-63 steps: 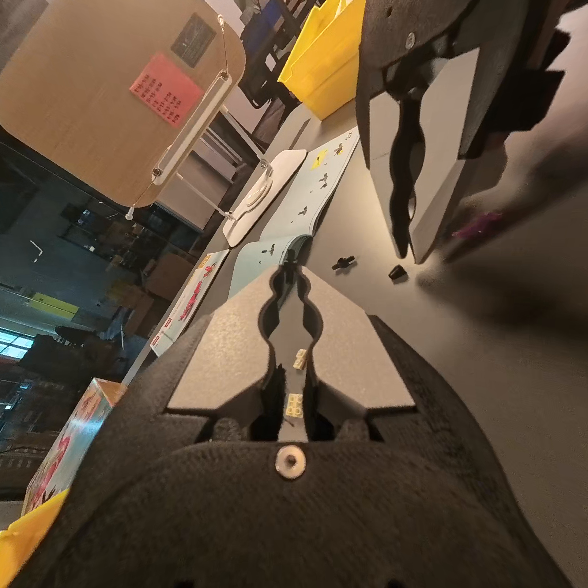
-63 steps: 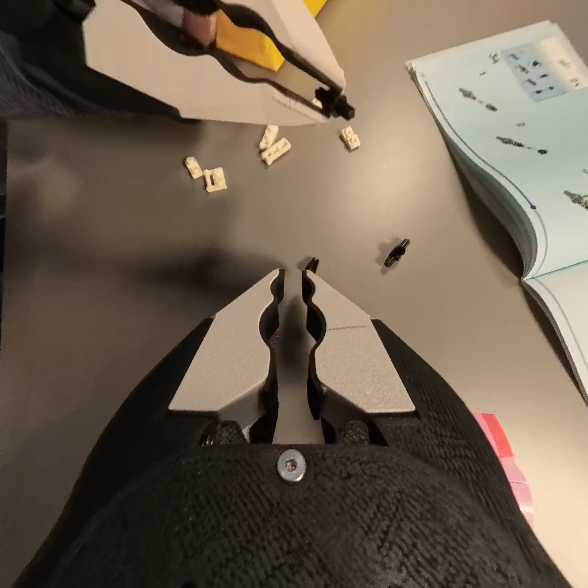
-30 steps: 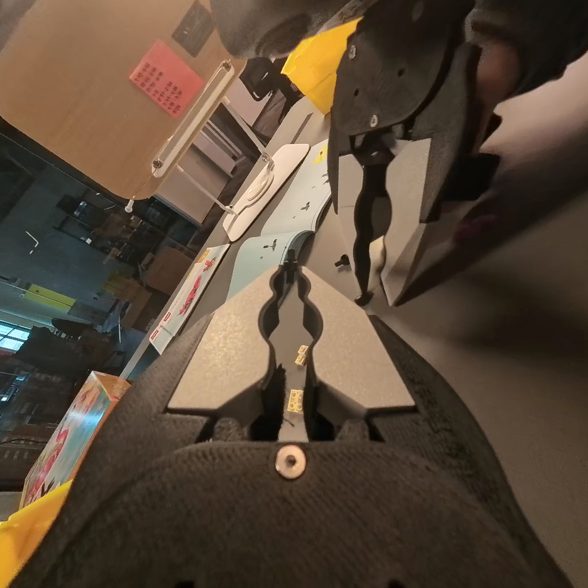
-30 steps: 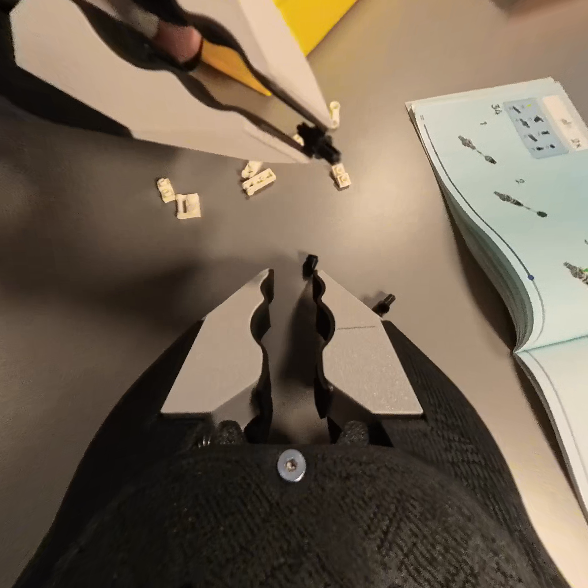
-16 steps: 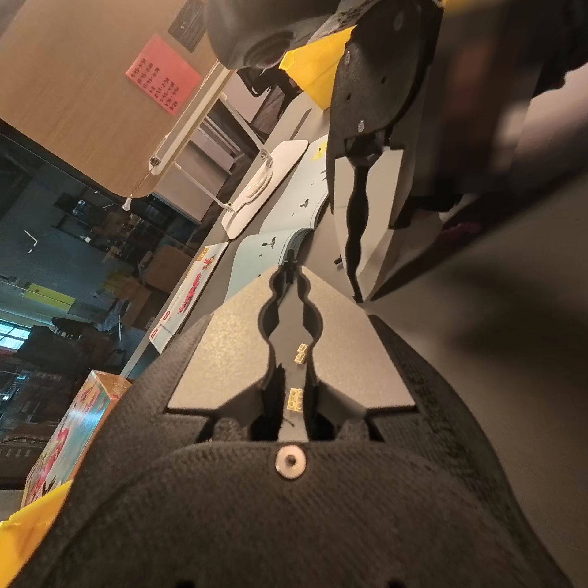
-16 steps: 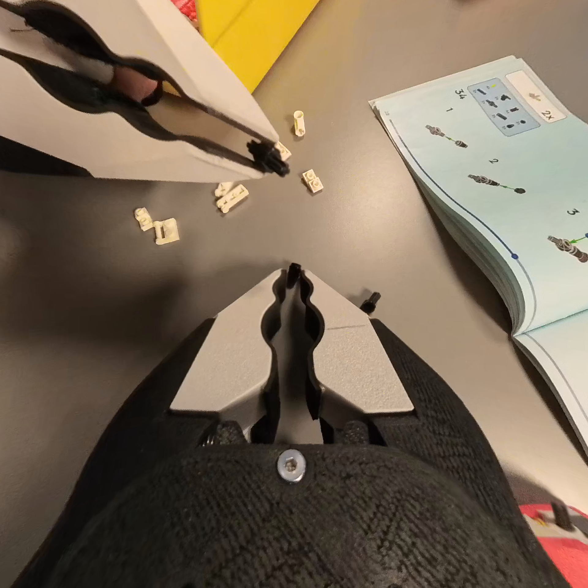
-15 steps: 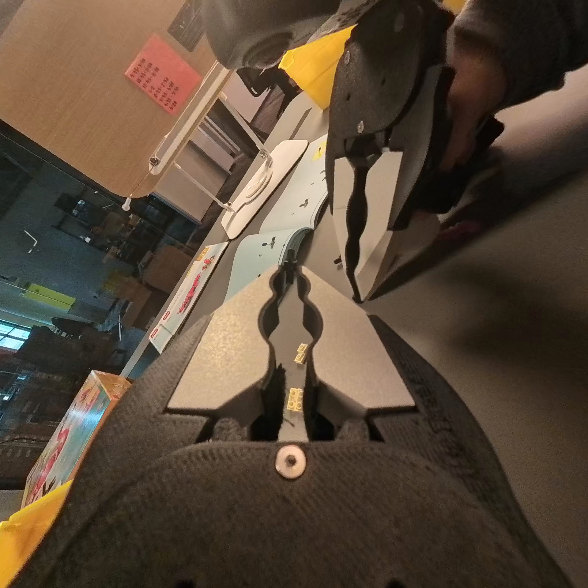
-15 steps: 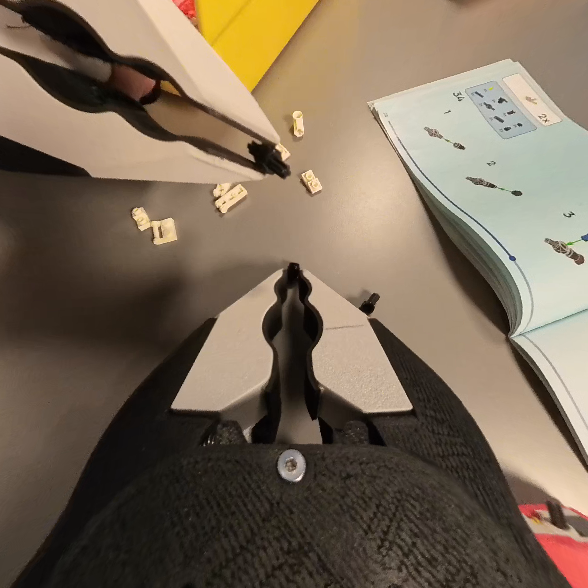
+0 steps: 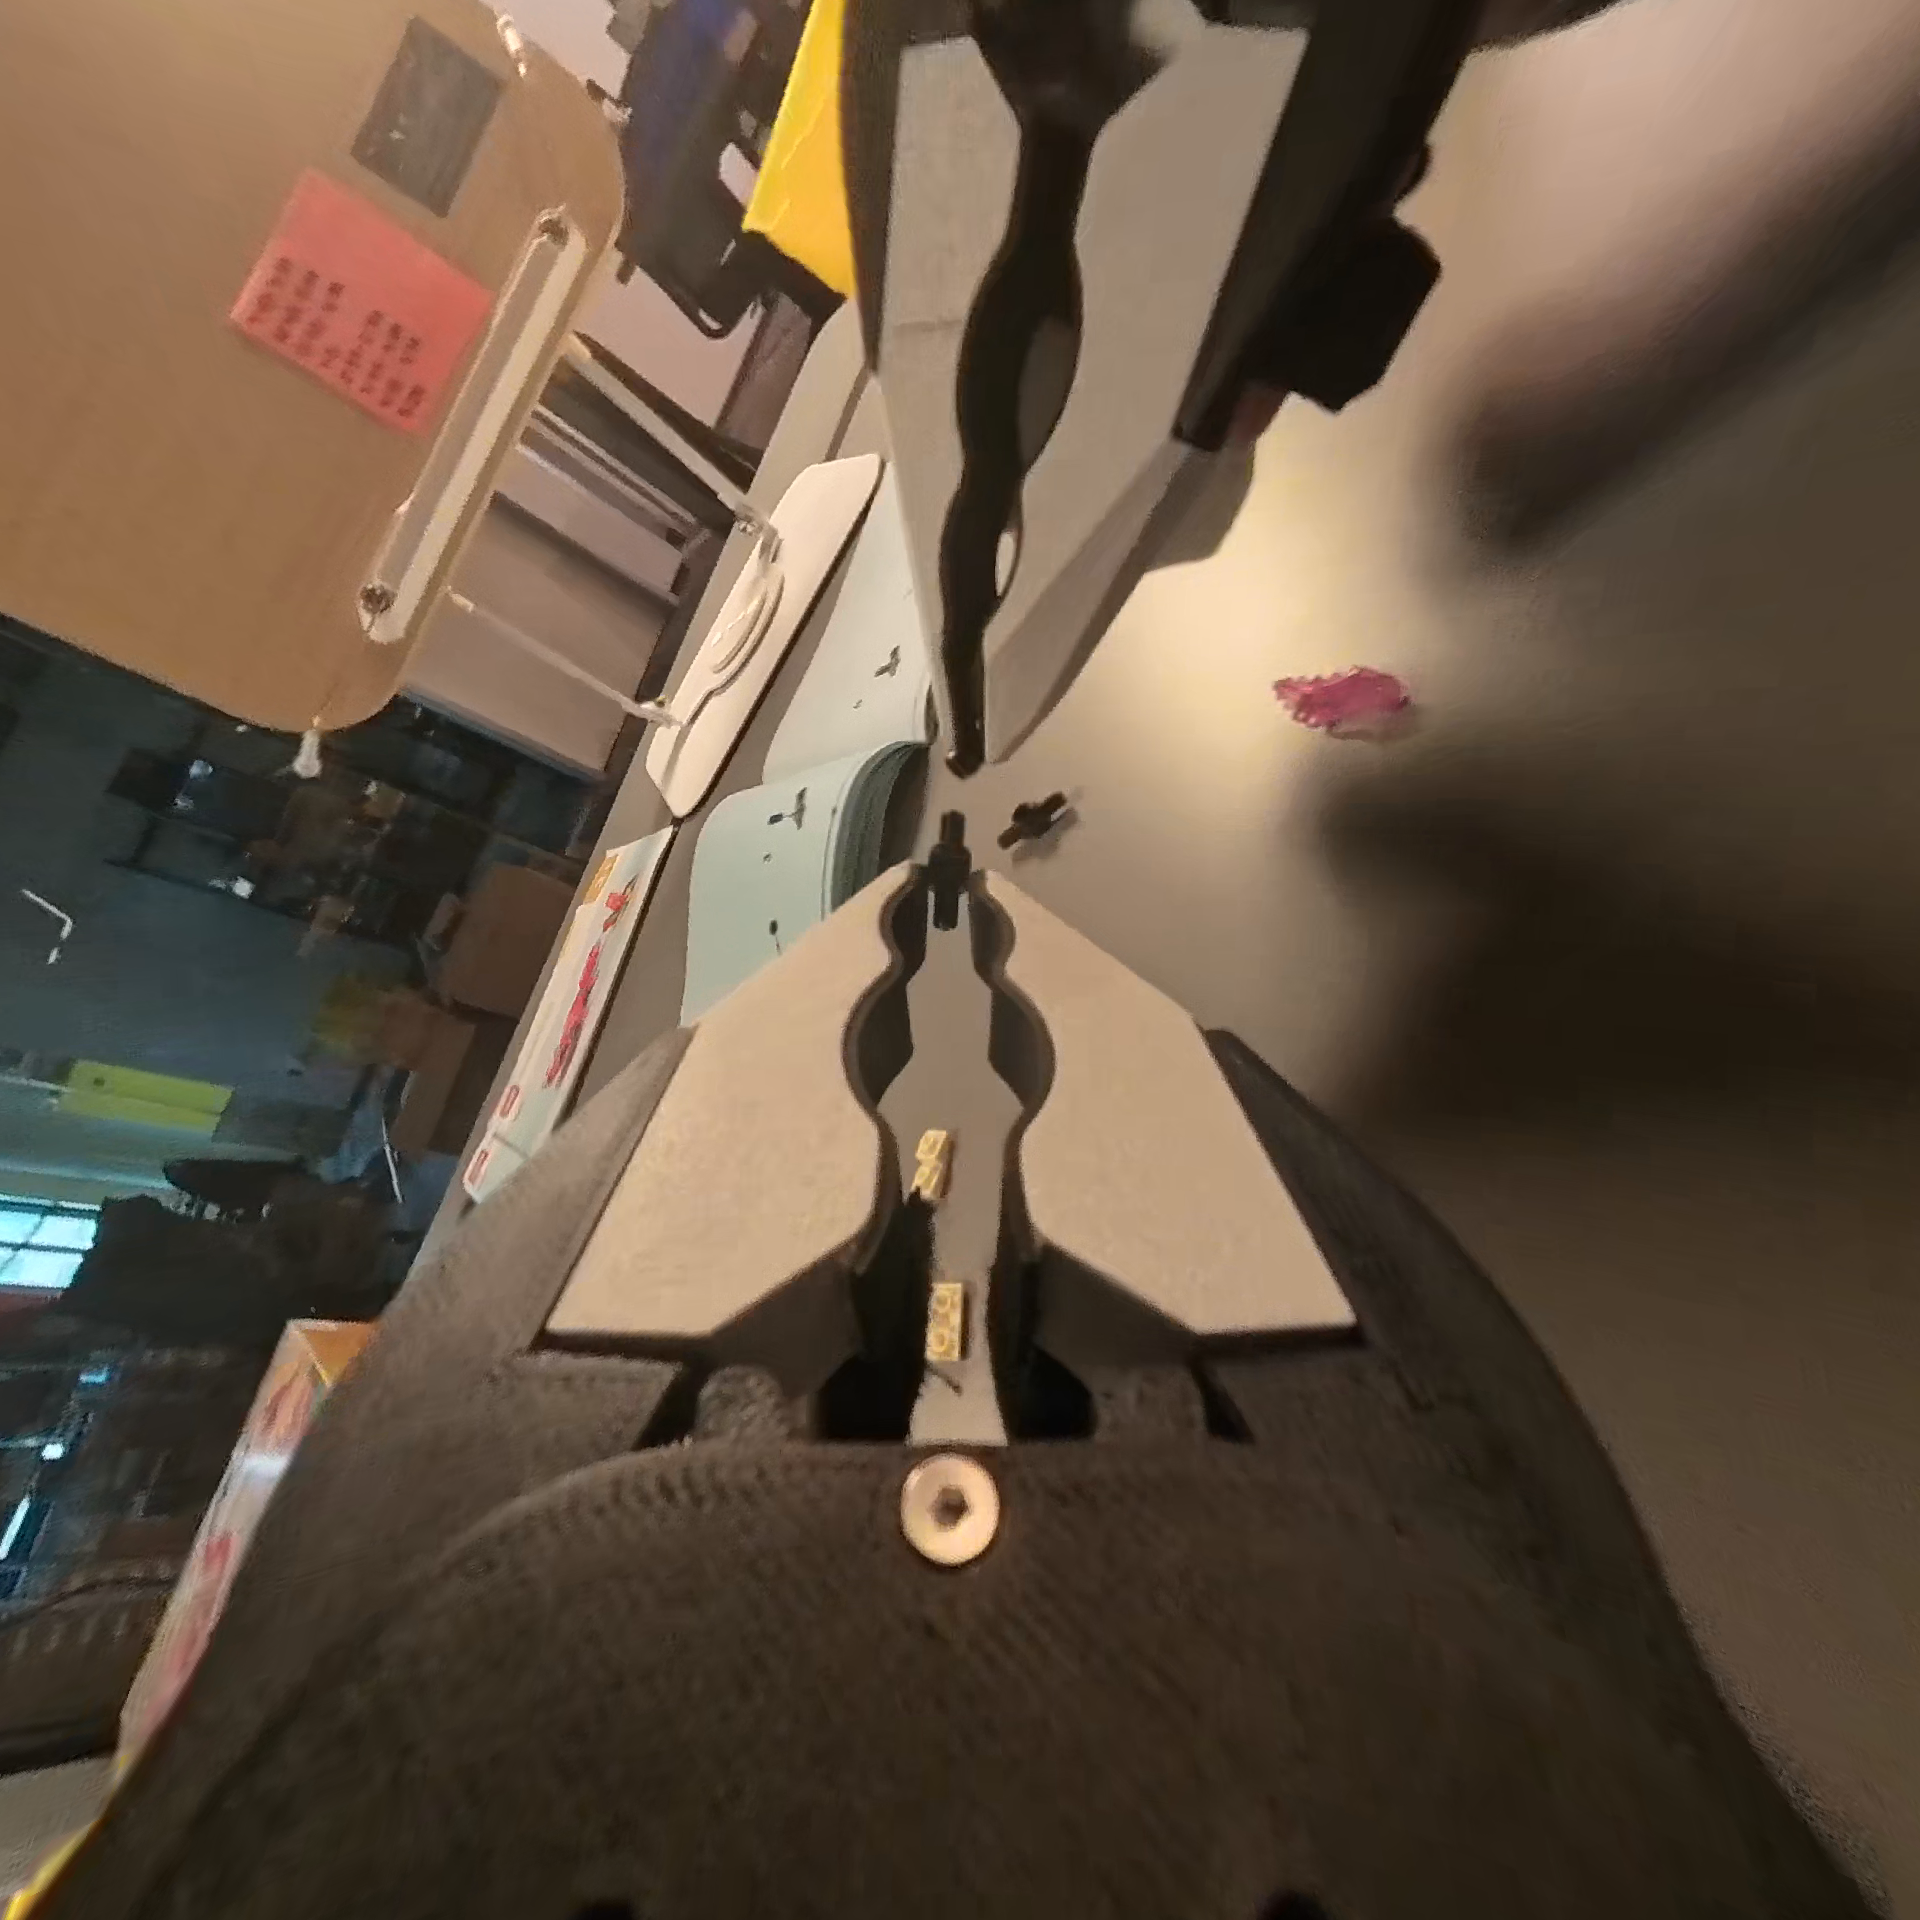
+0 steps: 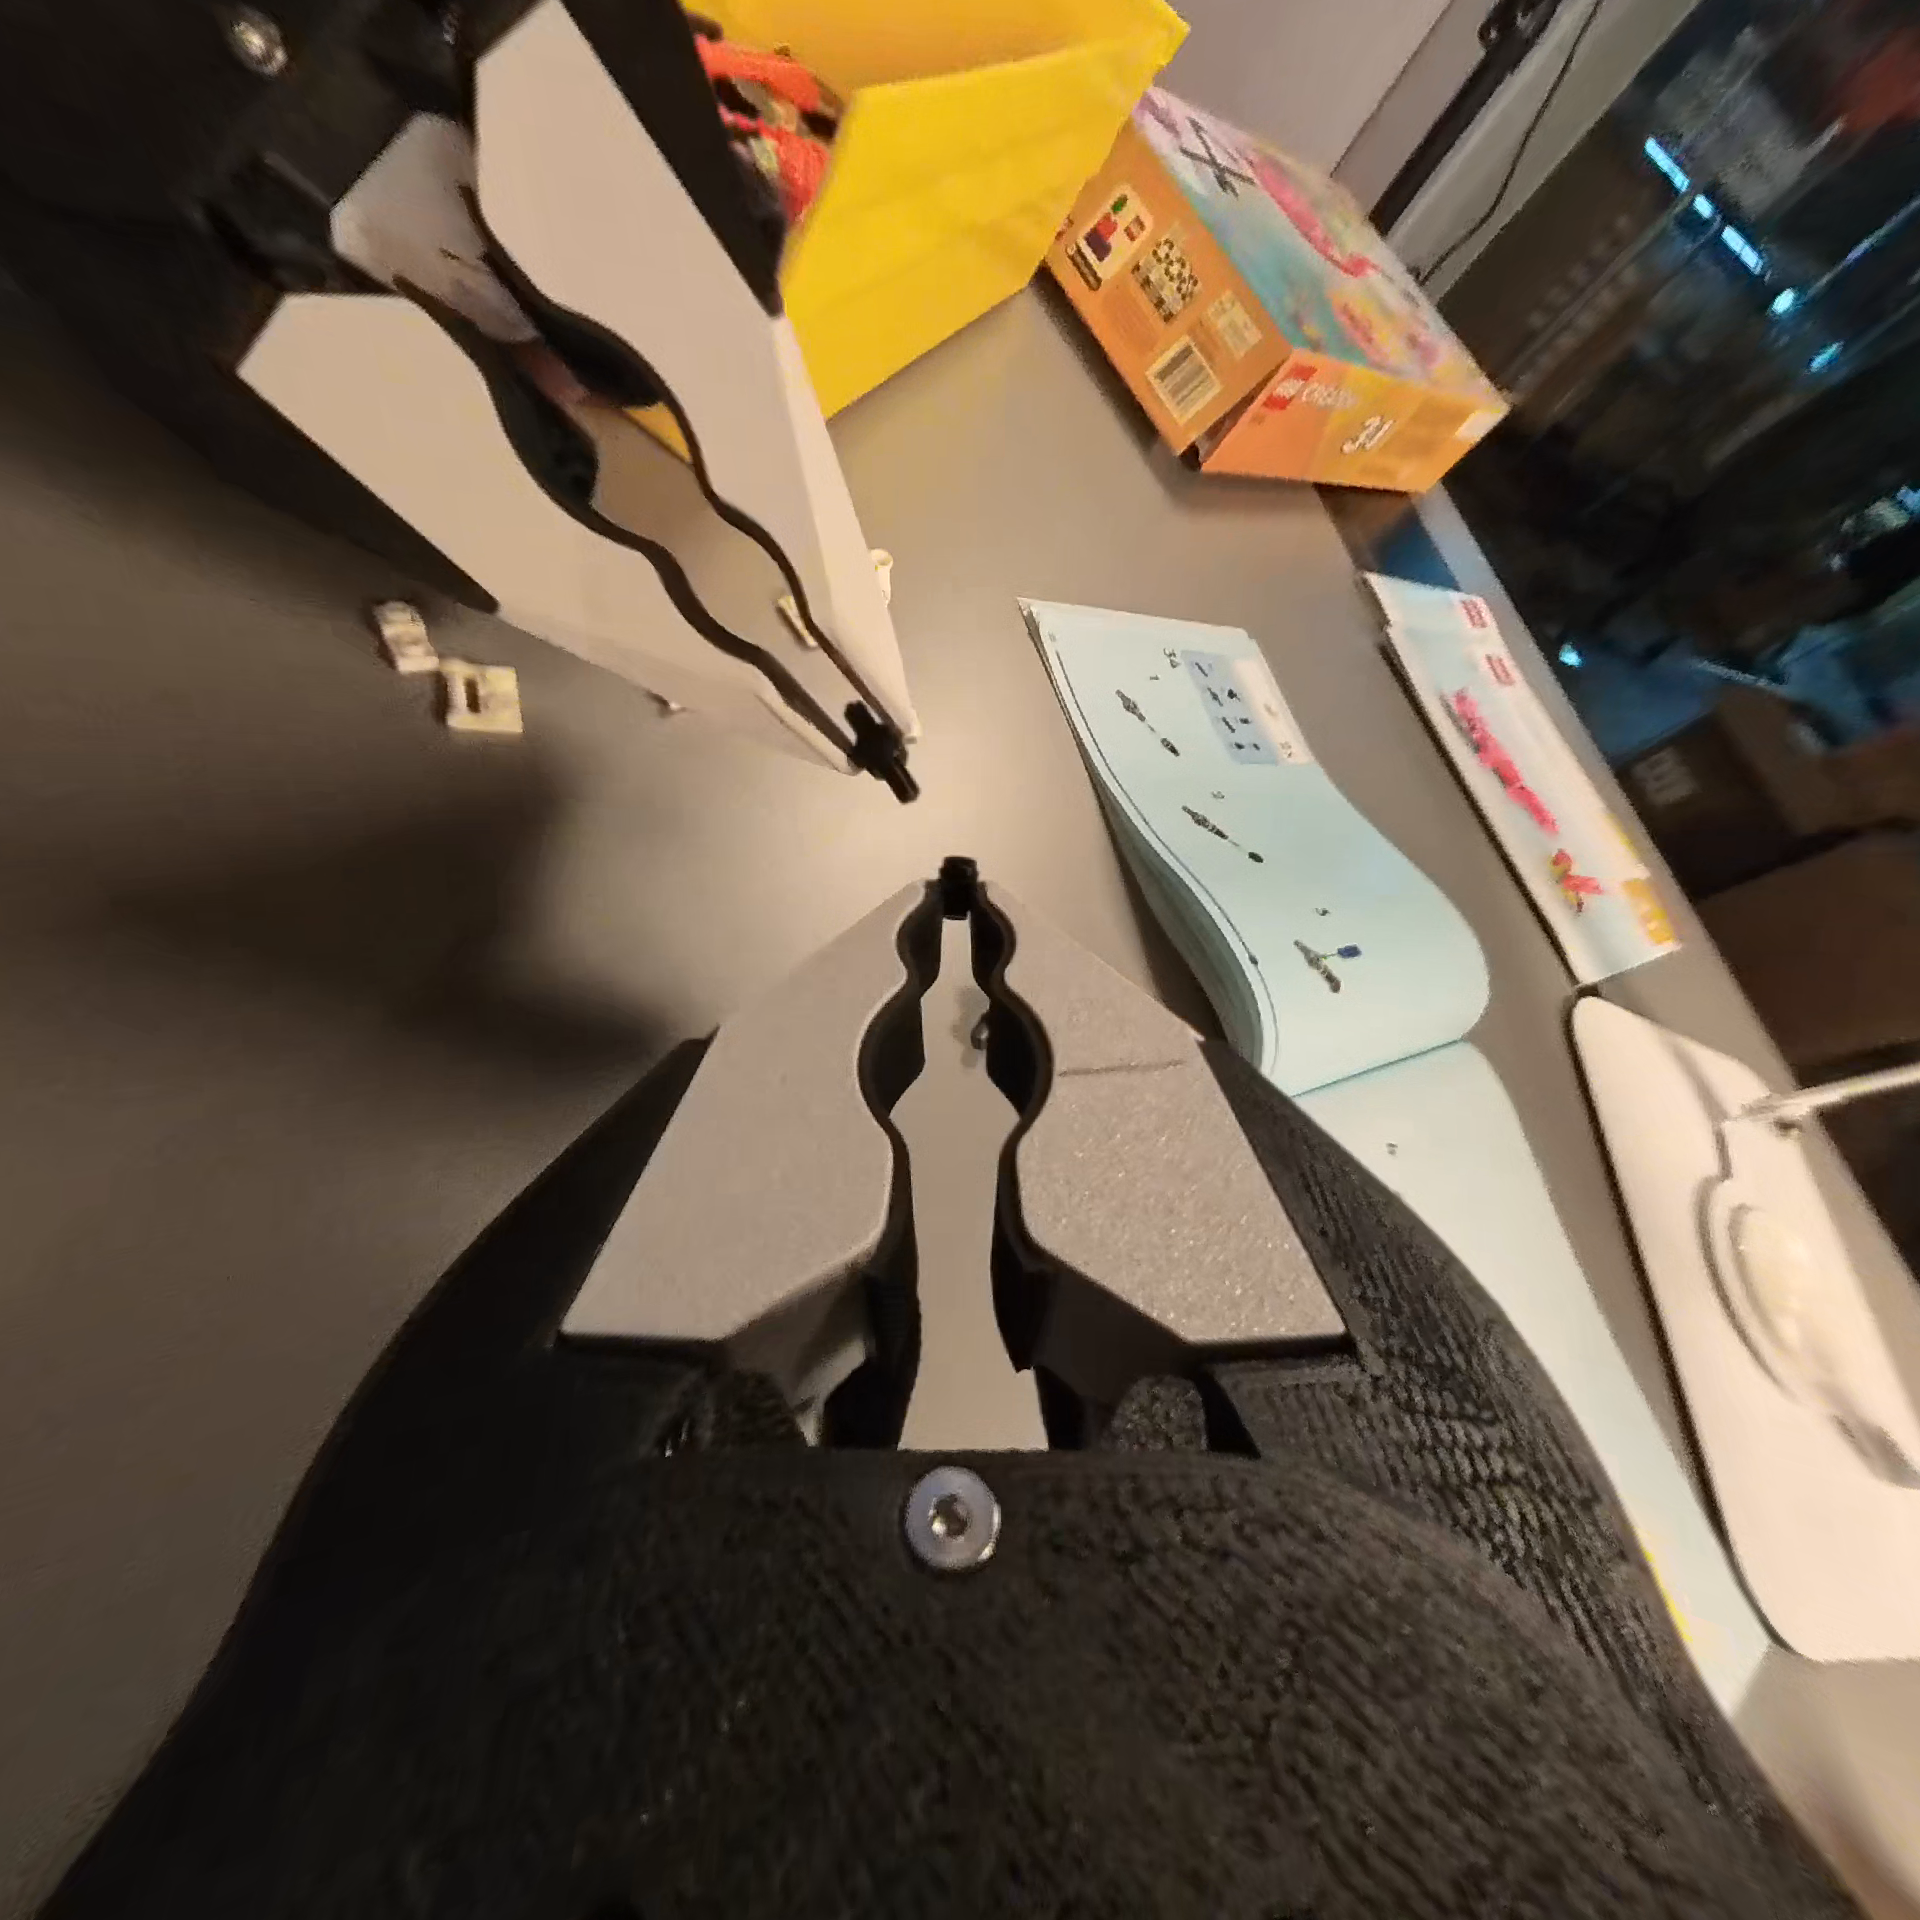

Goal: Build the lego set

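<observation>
Left to right from my right-hand camera: a couple of cream-white little brick bits (image 10: 457, 675) lie loose on the dark grey table (image 10: 312, 1039), half in shadow. Next comes my left tongs (image 10: 871, 750), coming in from the upper left, pinched tight on a small black pin (image 10: 881, 764) (a skinny peg with a collar round the middle, its free end poking out past the tips). Behind them sits a yellow bin (image 10: 935, 197) with red pieces inside.

Just right of that and lower, my right tongs (image 10: 958, 900) are clamped on a short black stud piece (image 10: 957, 881), a stubby round thing with a hollow-looking end sticking up out of the tips. The two black parts are near each other but not touching, ends pointed roughly toward one another above the table.

Further right there's the pale blue instruction booklet (image 10: 1299, 883) lying open, an orange toy box (image 10: 1278, 312) beyond it, a second flat leaflet (image 10: 1517, 790), and a white stand base (image 10: 1714, 1299) at the edge.

From the left-hand camera, one more black pin (image 9: 1031, 817) lies on the table just right of my tips, and a pink piece (image 9: 1345, 698), blurry, sits well off to the right.
</observation>
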Demonstrator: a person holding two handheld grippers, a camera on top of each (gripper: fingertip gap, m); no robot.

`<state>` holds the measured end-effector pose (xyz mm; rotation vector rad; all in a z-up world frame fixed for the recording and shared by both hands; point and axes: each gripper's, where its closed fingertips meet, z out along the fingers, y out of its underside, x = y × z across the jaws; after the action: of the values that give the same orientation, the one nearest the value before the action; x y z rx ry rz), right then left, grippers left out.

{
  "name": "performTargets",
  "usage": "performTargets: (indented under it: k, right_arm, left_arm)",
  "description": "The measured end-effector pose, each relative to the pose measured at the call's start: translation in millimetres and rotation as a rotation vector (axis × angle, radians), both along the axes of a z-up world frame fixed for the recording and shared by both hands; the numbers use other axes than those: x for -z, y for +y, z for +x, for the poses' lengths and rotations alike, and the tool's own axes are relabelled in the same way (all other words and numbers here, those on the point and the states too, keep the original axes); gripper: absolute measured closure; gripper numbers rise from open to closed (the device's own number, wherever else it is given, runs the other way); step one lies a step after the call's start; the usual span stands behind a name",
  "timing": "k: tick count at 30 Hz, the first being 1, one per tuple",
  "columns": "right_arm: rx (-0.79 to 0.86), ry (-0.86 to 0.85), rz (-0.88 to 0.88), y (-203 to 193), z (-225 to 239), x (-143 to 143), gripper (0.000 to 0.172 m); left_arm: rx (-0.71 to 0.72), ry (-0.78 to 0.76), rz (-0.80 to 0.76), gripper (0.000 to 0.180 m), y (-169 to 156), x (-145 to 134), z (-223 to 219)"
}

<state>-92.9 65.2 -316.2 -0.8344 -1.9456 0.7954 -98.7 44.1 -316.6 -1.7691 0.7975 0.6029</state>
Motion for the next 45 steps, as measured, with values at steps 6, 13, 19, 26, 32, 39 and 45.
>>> performTargets:
  k: [6, 13, 19, 26, 32, 39, 45]
  right_arm:
    - [-0.061, -0.004, -0.012, -3.9, 8.9, -1.1, 0.168]
    - [-0.112, -0.026, -0.198, -13.4, 11.9, -7.5, 0.168]
    - [-0.148, -0.058, -0.275, -16.4, 16.7, -10.1, 0.169]
    - [-0.178, -0.121, -0.222, -15.4, 24.7, 0.8, 0.169]
    - [-0.199, -0.139, -0.186, -17.9, 27.4, 5.9, 0.169]
    - [-0.22, -0.141, -0.206, -20.2, 29.2, 6.0, 0.169]
    - [-0.237, -0.178, -0.204, -21.8, 32.9, 11.5, 0.169]
  left_arm:
    - [-0.004, 0.065, 0.073, 0.174, 4.2, -5.9, -0.7]
    - [0.032, 0.124, 0.081, 0.174, 2.5, -3.9, 4.5]
    - [0.082, 0.185, 0.09, 0.174, 0.8, -2.7, 11.3]
    - [0.137, 0.275, 0.11, 0.174, -0.1, -1.2, 18.4]
    - [0.186, 0.279, 0.102, 0.174, -1.6, 1.5, 25.2]
    - [0.218, 0.291, 0.082, 0.174, -2.6, 4.6, 30.0]
    - [0.247, 0.318, 0.068, 0.175, -3.7, 8.7, 35.0]
